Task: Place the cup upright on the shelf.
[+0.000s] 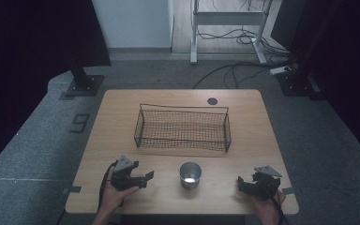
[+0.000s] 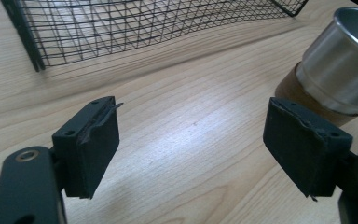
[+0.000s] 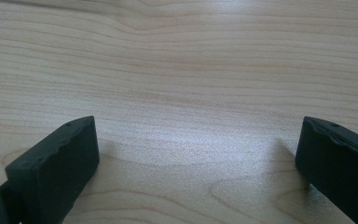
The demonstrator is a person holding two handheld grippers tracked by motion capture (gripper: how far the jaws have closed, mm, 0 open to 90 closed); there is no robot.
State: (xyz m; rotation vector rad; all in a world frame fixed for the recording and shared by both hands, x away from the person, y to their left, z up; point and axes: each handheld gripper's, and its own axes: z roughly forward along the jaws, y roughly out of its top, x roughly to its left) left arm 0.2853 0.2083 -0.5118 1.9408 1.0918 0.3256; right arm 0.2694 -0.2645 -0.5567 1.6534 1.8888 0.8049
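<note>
High view, left to right: my left tool (image 1: 146, 176) rests on the tabletop (image 1: 122, 117), jaws apart with nothing between them, aimed at the steel cup (image 1: 190, 174) so a short slide would reach it. That cup stands upright near the front edge, between my hands, apart from both. Behind it, the wire basket (image 1: 183, 129) sits mid-table, its top open for a drop, I judge. My right tool (image 1: 240, 183) lies near the front right corner, jaws apart over bare wood.

High view overhead; gripper views skim table (image 1: 122, 140).
</note>
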